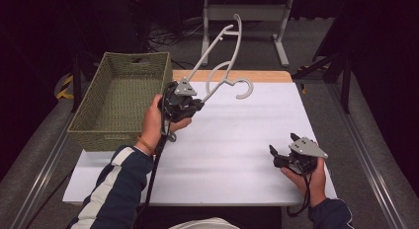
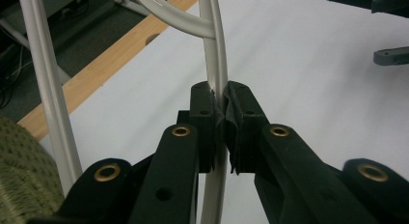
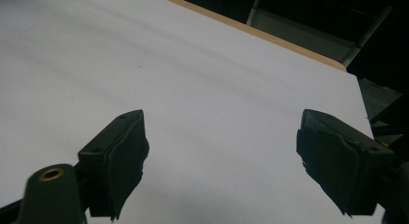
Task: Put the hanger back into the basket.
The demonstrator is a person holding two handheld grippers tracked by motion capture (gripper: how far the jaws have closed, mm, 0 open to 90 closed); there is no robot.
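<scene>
A white plastic clothes hanger (image 1: 221,66) is lifted above the table, tilted up toward the far side. My left gripper (image 1: 193,104) is shut on one of its thin bars; in the left gripper view the two pads clamp the white bar (image 2: 218,64) between them, and another bar of the hanger (image 2: 48,89) runs along the left. My right gripper (image 1: 282,149) rests low at the right front of the white table (image 1: 237,140), its jaws wide open with nothing between its fingertips (image 3: 120,156).
A green woven basket (image 1: 118,98) stands at the table's left far corner, close to my left hand. A wooden strip (image 1: 267,76) edges the far side. A white metal frame (image 1: 247,14) stands on the floor beyond.
</scene>
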